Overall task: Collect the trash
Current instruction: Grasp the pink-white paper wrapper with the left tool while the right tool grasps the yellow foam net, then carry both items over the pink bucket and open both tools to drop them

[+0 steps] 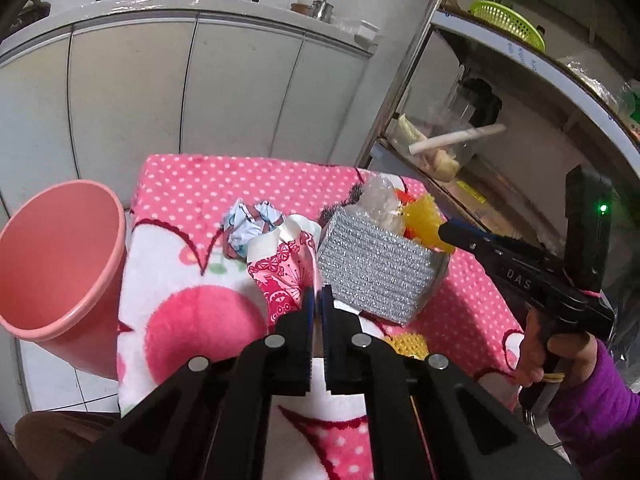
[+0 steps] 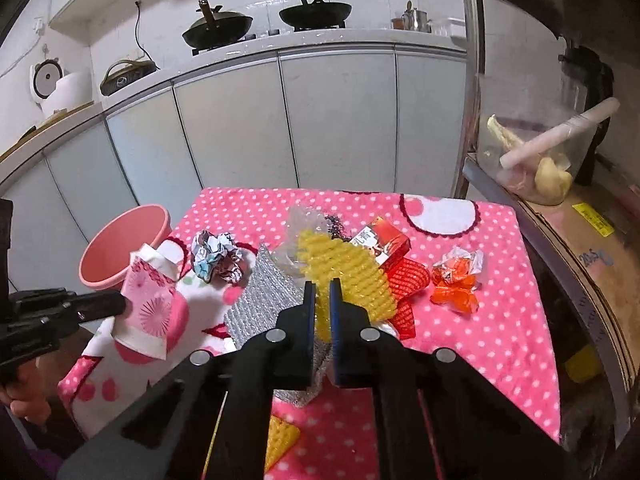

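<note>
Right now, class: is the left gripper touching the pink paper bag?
Touching. The right wrist view shows the left gripper shut on the pink paper bag edge.

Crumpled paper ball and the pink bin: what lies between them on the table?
In the right wrist view, the pink patterned paper bag, held by the left gripper, hangs between the crumpled paper ball and the pink bin.

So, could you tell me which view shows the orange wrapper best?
The right wrist view: the orange wrapper lies unobstructed on the pink cloth. The left wrist view does not show it; the silver bag blocks that side.
</note>
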`<state>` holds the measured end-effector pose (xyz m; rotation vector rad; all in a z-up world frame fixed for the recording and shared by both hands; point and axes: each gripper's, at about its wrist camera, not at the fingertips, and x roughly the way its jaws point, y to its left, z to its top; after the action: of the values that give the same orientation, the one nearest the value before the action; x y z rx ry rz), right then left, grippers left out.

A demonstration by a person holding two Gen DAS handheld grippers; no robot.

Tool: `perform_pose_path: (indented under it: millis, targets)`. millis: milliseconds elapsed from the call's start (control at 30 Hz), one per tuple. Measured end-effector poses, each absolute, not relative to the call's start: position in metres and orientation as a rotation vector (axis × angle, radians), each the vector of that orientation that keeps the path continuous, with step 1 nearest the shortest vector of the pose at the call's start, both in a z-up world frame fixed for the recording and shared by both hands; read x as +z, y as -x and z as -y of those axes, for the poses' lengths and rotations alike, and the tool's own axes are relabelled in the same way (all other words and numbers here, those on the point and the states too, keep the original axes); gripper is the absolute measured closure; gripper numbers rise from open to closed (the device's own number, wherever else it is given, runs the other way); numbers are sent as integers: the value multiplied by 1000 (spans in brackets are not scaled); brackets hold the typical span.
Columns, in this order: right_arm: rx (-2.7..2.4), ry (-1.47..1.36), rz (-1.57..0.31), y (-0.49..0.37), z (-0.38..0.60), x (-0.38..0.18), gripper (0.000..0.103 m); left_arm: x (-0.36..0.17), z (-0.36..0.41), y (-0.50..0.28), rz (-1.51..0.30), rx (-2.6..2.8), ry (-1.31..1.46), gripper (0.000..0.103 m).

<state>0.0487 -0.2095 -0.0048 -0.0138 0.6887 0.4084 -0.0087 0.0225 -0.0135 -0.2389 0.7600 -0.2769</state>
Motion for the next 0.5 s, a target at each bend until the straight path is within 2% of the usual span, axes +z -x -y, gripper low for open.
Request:
perform_pose_path:
  millis: [300, 500]
  targets:
    - [438, -61, -571, -24, 220, 48, 97, 10, -38, 19, -673, -272, 251, 100]
    - [565, -77, -542, -22, 181, 76, 97, 27, -68, 28, -597, -196, 252, 100]
